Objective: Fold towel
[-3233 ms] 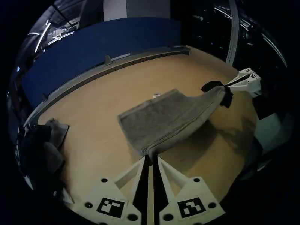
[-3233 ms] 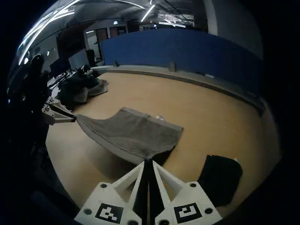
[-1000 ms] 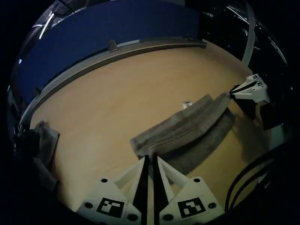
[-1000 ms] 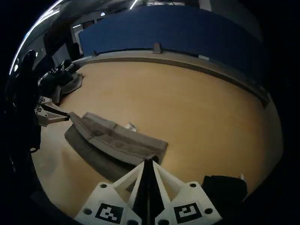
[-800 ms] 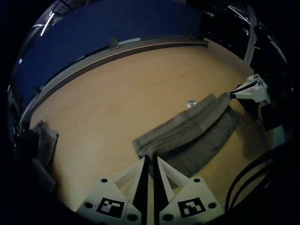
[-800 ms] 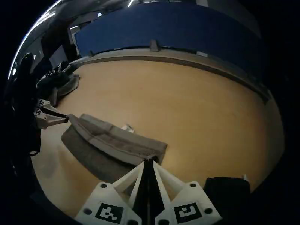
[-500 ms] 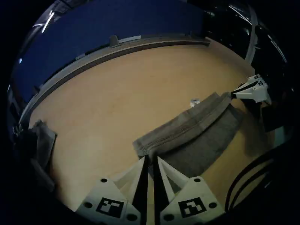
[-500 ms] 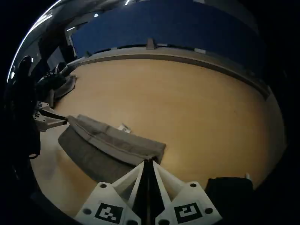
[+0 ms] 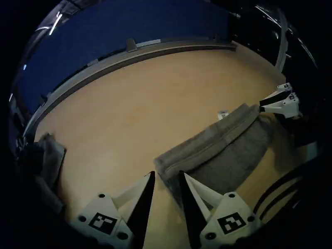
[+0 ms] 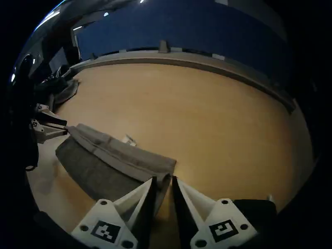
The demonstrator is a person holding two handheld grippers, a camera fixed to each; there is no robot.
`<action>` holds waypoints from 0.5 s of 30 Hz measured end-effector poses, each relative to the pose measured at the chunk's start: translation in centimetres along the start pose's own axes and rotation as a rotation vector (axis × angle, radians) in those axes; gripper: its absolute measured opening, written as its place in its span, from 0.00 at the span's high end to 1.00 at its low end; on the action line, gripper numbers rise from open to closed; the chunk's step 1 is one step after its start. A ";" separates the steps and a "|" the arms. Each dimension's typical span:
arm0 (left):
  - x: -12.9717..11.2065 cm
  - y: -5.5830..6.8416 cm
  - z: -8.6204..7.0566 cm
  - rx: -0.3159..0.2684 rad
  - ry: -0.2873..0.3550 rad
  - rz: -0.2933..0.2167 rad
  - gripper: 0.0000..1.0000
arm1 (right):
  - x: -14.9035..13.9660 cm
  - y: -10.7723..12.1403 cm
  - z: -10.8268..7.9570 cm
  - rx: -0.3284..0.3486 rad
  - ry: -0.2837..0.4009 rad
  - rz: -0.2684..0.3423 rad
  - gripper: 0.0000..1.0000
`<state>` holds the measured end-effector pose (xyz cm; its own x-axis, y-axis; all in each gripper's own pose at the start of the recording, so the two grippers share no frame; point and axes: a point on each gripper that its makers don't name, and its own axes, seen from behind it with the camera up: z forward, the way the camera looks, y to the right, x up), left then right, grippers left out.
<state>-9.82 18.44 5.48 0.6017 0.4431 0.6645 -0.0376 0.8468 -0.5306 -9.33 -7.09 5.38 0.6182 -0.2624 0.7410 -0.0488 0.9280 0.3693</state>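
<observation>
At lower centre, one folded towel (image 9: 216, 139) lies on the surface (image 9: 137, 103), tag (image 9: 223, 113) unreadable; fingers (image 9: 143, 193) of left gripper (image 9: 166, 174) and right gripper (image 10: 164, 180) stand apart.

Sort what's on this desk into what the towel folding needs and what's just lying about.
Part of the job:
grey towel, folded on the table
left gripper, open at one towel corner
right gripper, open at another corner

Lying about:
pile of cloth at the table's far end
black object near the right gripper
</observation>
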 end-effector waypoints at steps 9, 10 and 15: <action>-0.1 -0.8 0.9 0.039 -0.009 0.022 0.59 | 0.4 0.7 0.8 -0.026 0.003 -0.019 0.58; -0.1 -0.9 1.0 0.042 -0.009 0.023 0.59 | 0.5 0.8 0.9 -0.030 0.005 -0.020 0.55; 0.6 -1.5 1.4 0.058 -0.001 0.021 0.58 | 1.1 1.5 1.4 -0.057 0.015 -0.024 0.43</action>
<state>-10.56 17.81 7.40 0.5997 0.4609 0.6542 -0.0964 0.8531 -0.5127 -9.86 -6.40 7.50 0.6304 -0.2809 0.7237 0.0109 0.9353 0.3536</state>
